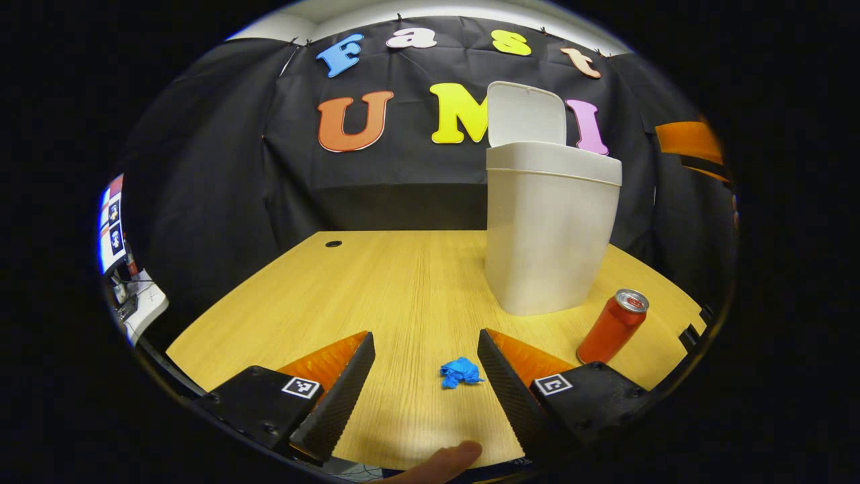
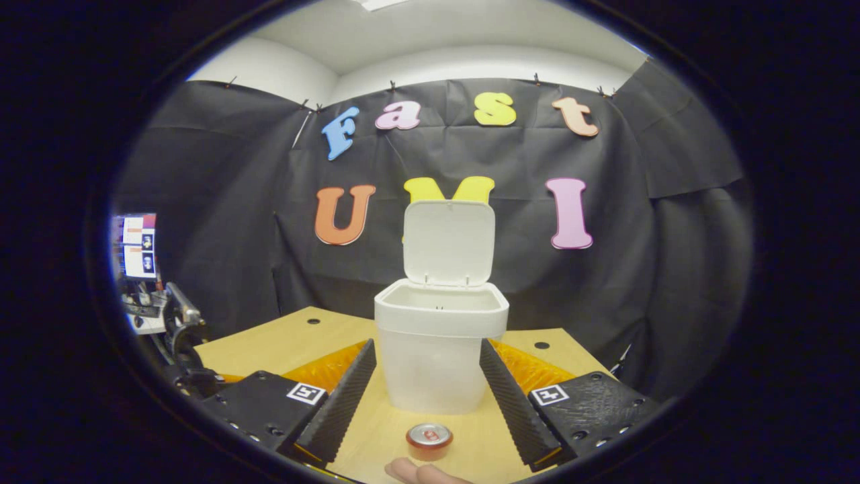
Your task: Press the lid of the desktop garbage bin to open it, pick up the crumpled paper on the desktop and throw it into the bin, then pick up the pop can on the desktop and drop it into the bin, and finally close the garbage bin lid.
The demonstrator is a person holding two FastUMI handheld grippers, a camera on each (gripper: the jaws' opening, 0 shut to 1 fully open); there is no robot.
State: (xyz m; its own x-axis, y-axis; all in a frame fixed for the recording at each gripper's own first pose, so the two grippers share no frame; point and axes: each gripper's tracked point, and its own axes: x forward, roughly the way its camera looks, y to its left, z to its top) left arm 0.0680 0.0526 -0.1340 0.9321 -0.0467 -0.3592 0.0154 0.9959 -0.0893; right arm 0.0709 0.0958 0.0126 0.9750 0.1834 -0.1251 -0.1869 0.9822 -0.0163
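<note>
Bin lid up, both claws spread wide and empty above the worktop (image 1: pixel 403 282).

In the left gripper view, left claw (image 1: pixel 426 353) gaping, nothing between its fingers; crumpled blue paper (image 1: pixel 460 372) lying on the wood between the fingertips, nearer the right-hand one, touching neither. White garbage bin (image 1: pixel 547 235) standing beyond, lid (image 1: pixel 527 114) tipped upright at the back, inside hidden from this low angle. Red pop can (image 1: pixel 613 326) upright just beside the bin, base cut off behind the claw's body. Fingertip of a hand (image 1: pixel 443 462) poking in at the bottom edge, rest cut off. In the right gripper view, right claw (image 2: pixel 426 353) equally wide open, framing the bin's front; bin interior shallowly visible, contents impossible to make out; can seen top-on near the bottom edge, body mostly hidden.
</note>
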